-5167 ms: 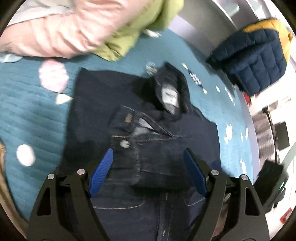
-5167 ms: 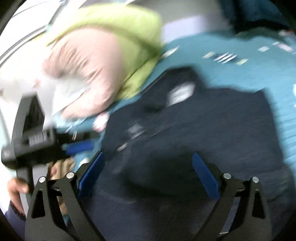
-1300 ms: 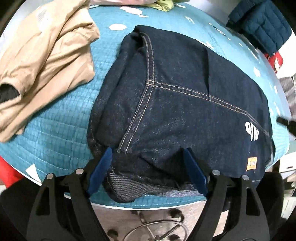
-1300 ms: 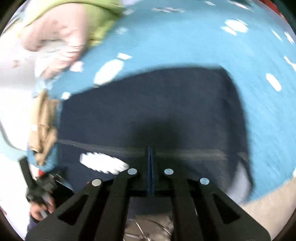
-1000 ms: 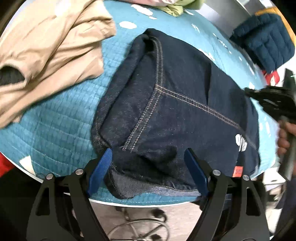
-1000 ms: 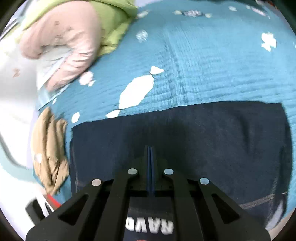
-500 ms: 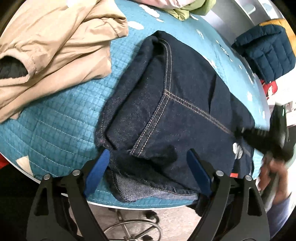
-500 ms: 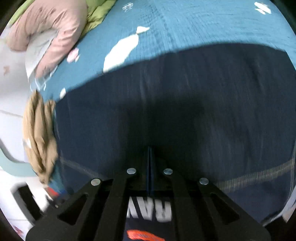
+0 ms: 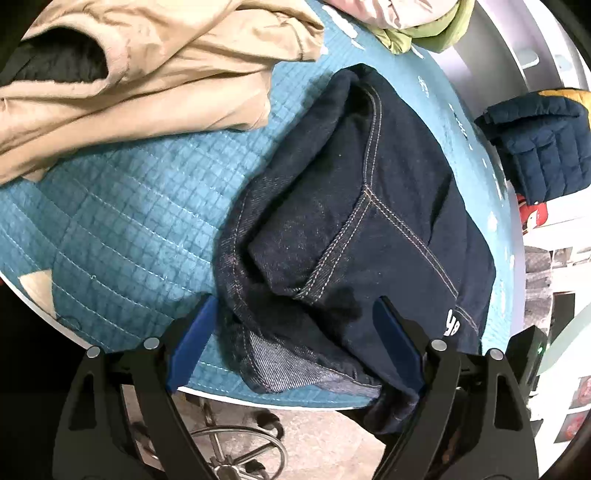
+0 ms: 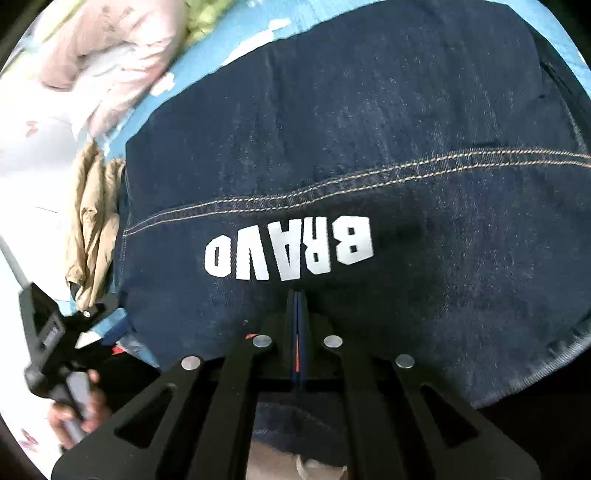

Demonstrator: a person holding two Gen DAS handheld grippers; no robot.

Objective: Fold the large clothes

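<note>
A folded dark denim jacket [image 9: 354,229] lies on the teal quilted table [image 9: 122,229], its near edge hanging over the table's front edge. My left gripper [image 9: 295,332] is open, its blue pads on either side of the jacket's near corner. In the right wrist view the jacket [image 10: 369,147] fills the frame, showing white "BRAVO" lettering [image 10: 291,253] upside down. My right gripper [image 10: 297,295] is shut, its fingertips resting at the jacket's edge; whether cloth is pinched is not visible. The left gripper also shows in the right wrist view [image 10: 92,325].
A beige jacket [image 9: 129,74] lies crumpled at the table's far left. Pink and green clothes [image 9: 413,22] are piled at the back. A navy puffer jacket [image 9: 543,140] lies at the right. A chair base [image 9: 236,454] stands on the floor below.
The left gripper has drawn nearer to the jacket's near left corner. The right gripper has moved closer over the jacket, so the lettering now shows in full. Both keep their states.
</note>
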